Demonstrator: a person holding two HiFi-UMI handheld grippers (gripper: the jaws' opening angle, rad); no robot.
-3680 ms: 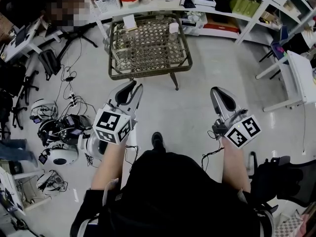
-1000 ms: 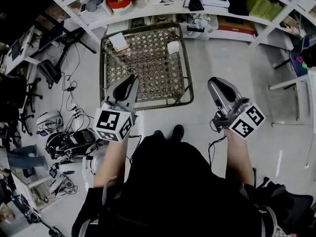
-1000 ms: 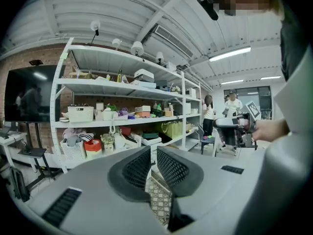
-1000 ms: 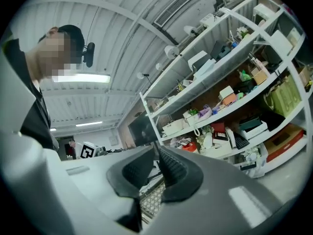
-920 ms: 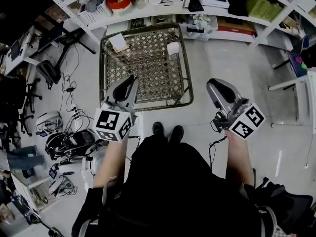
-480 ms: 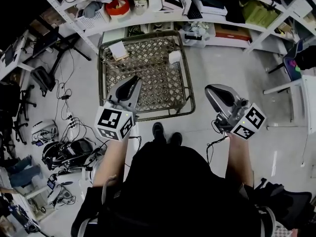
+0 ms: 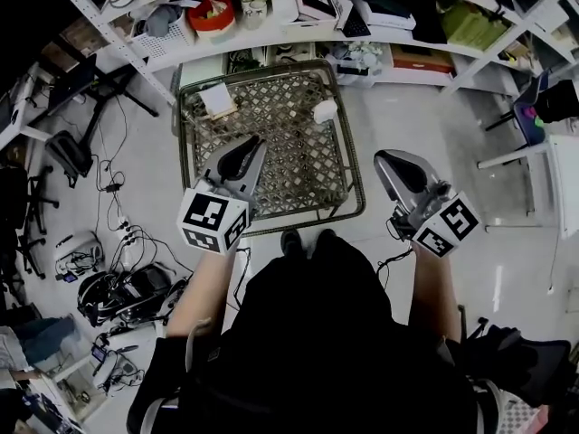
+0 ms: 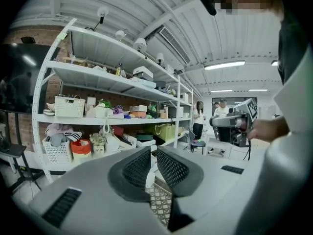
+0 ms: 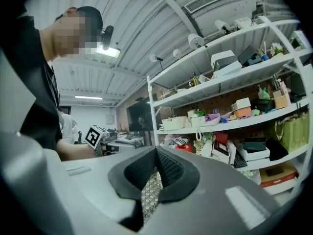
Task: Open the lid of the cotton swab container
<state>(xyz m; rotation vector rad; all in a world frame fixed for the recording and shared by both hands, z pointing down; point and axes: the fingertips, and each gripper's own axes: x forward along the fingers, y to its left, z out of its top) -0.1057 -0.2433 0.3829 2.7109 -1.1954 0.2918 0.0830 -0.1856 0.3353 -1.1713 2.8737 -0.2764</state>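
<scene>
A small white container (image 7: 323, 110) stands on the wicker-topped table (image 7: 271, 213) near its far right side. A flat pale packet (image 7: 217, 99) lies at the table's far left. My left gripper (image 7: 251, 148) hovers over the table's near left part, well short of the container, jaws shut and empty. My right gripper (image 7: 384, 161) hangs just off the table's right edge, nearer to me than the container, also shut with nothing held. In the left gripper view the pads (image 8: 138, 166) meet at the tips of the left gripper (image 8: 153, 153). The right gripper (image 9: 155, 153) looks the same in its own view.
White shelving (image 7: 298, 25) with baskets, boxes and a red bowl (image 7: 211, 12) runs behind the table. Cables and gear (image 7: 127, 283) litter the floor at left. A white desk (image 7: 561, 174) stands at right. Other people (image 8: 198, 116) stand far off.
The person has stepped up to the table, so it now lies lower and closer in the head view. The left gripper has come over the tabletop, and the right gripper has drawn level with its right edge.
</scene>
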